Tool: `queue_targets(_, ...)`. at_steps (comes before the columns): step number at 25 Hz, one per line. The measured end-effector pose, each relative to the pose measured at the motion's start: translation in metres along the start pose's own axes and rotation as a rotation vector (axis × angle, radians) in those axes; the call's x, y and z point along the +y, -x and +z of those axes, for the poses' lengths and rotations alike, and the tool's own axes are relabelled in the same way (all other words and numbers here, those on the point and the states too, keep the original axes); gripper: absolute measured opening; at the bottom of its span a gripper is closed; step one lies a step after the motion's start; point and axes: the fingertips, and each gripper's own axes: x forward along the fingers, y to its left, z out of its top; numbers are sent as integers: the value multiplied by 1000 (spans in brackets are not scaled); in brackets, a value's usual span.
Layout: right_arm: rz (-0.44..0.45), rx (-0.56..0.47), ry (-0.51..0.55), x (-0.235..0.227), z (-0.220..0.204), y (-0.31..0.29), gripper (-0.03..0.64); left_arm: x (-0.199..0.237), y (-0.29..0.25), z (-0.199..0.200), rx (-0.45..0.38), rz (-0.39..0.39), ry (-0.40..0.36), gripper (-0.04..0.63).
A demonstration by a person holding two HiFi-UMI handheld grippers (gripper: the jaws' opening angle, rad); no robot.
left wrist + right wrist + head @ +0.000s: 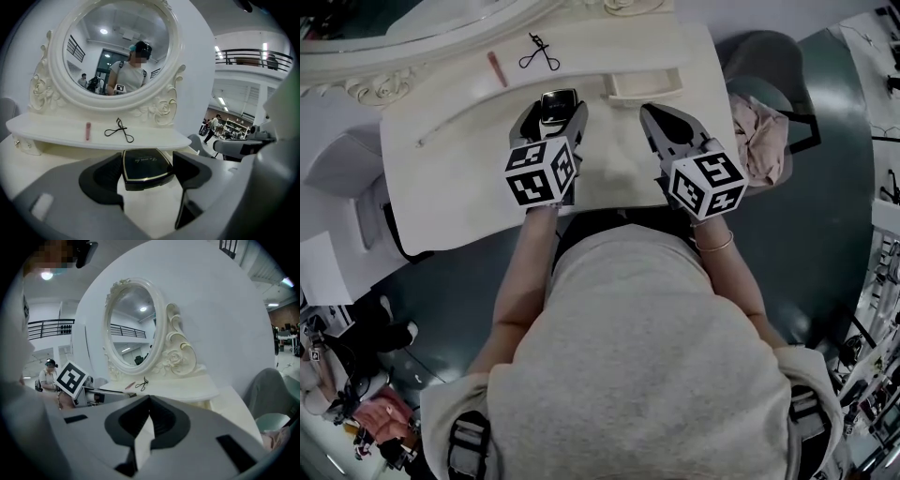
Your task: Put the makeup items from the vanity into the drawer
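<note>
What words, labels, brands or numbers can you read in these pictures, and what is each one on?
Black compact, held in the left gripper: one line of gold script on the lid, too small and blurred to read.
Left marker cube and right marker cube: black-and-white square patterns only, no letters or digits.
Nothing else in view carries readable text.

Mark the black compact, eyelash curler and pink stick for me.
black compact (146, 165), left gripper view, middle of its lid.
eyelash curler (120, 127), left gripper view, where its arms cross.
pink stick (87, 131), left gripper view, mid-length.
</note>
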Motion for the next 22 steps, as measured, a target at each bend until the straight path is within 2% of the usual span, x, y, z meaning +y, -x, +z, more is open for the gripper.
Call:
queue_targets(9,-29,-36,-3,-49,15,12,8,-56,-38,20,17,-103,-103,345)
queue_targets(14,-47,-47,-17,-73,19,17,8,-84,-61,17,62,-159,-157,342)
queue_targets(22,-53,-37,-49,-96,15,18,8,-106,-81,15,75,-178,-158,341)
